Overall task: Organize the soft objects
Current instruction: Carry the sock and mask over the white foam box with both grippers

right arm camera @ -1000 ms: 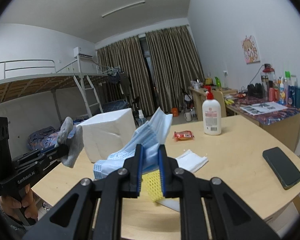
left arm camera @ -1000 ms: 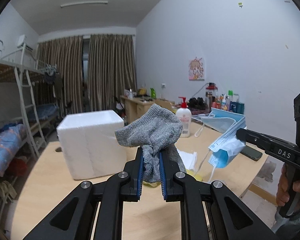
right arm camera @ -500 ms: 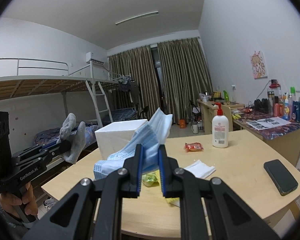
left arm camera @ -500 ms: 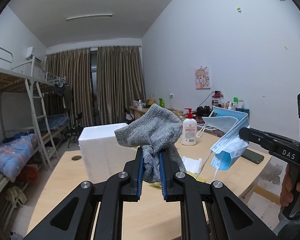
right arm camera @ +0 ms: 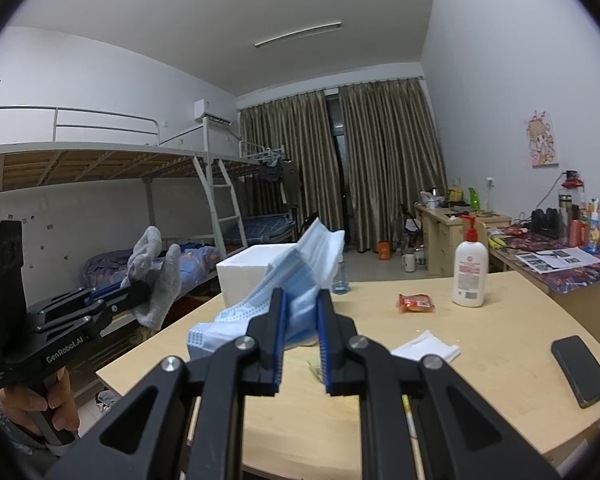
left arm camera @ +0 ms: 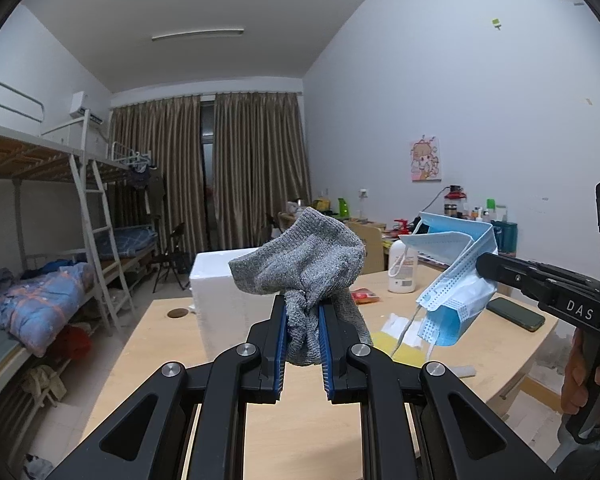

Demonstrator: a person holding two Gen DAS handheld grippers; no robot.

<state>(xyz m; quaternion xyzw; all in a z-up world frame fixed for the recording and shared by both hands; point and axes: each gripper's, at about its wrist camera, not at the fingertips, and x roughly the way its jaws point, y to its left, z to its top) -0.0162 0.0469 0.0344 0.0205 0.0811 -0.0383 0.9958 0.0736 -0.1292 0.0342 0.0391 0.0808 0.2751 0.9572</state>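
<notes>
We hold the grey sock clamped in our left gripper and the blue face masks pinched in our right gripper, both above the table. Both look light and floppy, so we judge a bunched-middle grip safest.

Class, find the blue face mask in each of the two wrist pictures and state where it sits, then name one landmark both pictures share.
Left wrist view: the blue face mask hangs at right of centre, pinched by the right tongs.
Right wrist view: the mask fills the centre, clamped between the near tongs.
Shared landmark: the white foam box on the table.
</notes>
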